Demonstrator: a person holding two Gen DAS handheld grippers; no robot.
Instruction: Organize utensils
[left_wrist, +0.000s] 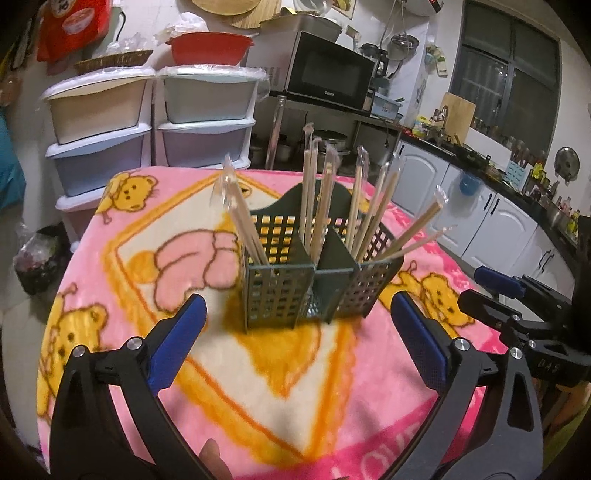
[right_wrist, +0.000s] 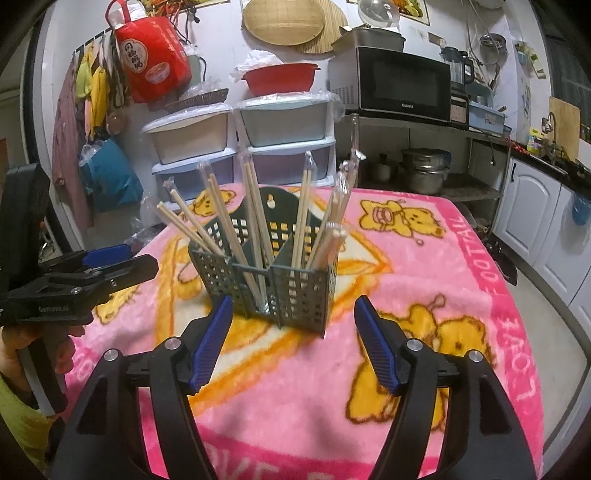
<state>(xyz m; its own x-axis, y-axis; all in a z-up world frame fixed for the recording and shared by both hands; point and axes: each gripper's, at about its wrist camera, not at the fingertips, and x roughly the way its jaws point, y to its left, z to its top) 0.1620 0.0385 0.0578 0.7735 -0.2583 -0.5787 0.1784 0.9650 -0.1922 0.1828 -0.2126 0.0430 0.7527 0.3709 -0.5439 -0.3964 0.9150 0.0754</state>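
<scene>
- Readable text: "Galanz" on the black microwave (right_wrist: 402, 83) front, at 1 o'clock from the holder in the right wrist view; Chinese characters on the red bag (right_wrist: 153, 59) hanging on the wall at 11 o'clock, too small to read surely.
- Pink bear blanket (right_wrist: 424, 258) covers the table; "FOOTBALL" runs along its right border, "LOVE" below that.
- Small lettering on the left gripper's body in the right wrist view, not legible; "DAS"-like marks on the right gripper body in the left view.
- Left gripper (left_wrist: 297, 314): jaws spread wide, nothing between the blue pads, touching nothing; hovers above the blanket, just short of the holder.
- Right gripper (right_wrist: 293, 321): jaws parted, less wide than the left, empty, no contact with the holder or blanket.
- Dark green perforated utensil holder (left_wrist: 295, 288) stands upright near the blanket's middle, at 12 o'clock from both grippers, divided into compartments.
- Plastic-wrapped wooden chopsticks (left_wrist: 321, 199) stand in several compartments, fanning outward; some lean far to 2 o'clock in the left view.
- Stacked pastel drawers (right_wrist: 207, 147) behind the table at 11 o'clock.
</scene>
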